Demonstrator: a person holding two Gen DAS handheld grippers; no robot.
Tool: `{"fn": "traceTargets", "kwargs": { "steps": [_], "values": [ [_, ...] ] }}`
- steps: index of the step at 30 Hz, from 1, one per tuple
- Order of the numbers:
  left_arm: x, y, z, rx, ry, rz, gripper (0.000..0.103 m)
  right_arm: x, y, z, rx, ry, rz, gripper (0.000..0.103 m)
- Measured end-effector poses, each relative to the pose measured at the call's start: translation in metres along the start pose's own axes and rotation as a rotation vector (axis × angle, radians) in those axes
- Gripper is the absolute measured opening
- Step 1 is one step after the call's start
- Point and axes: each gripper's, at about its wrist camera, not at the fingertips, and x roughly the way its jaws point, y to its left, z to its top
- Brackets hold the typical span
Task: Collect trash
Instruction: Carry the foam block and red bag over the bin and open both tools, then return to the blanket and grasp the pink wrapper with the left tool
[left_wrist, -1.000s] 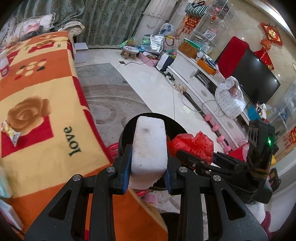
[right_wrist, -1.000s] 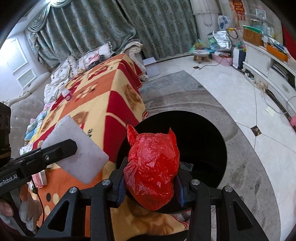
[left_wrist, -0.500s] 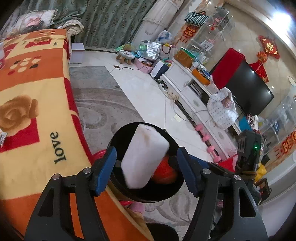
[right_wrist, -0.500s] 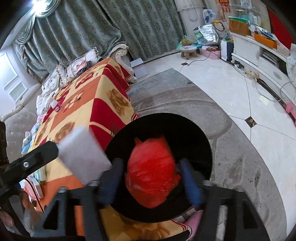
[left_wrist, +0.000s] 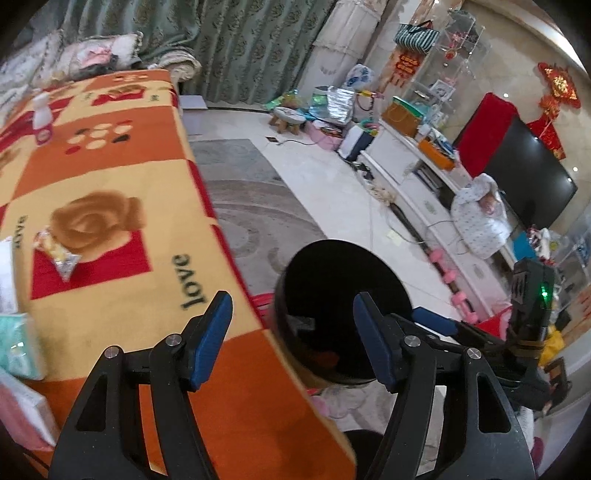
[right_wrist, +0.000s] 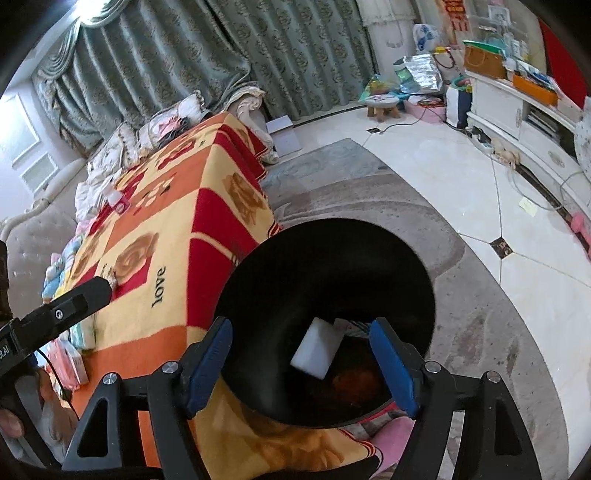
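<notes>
Down inside the round black plastic bin (right_wrist: 332, 280) now lie the white foam block (right_wrist: 317, 347) and crumpled red plastic bag (right_wrist: 354, 380); left gripper (left_wrist: 291, 339) and right gripper (right_wrist: 301, 365) have both released, empty; next comes the snack wrapper (left_wrist: 57, 253) far left on the blanket.

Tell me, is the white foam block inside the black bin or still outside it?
Inside. In the right wrist view the white foam block lies tilted at the bottom of the black bin, beside something reddish, and neither gripper holds it.
</notes>
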Motion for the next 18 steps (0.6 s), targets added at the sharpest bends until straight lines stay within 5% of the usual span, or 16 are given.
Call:
{"fn": "traceTargets", "kwargs": {
  "steps": [18],
  "values": [
    [-0.073,0.054,-0.039,-0.028,-0.002,0.143,0.067,0.006,0.089,-0.022,-0.125,0.061,0.092,0.075]
  ]
}}
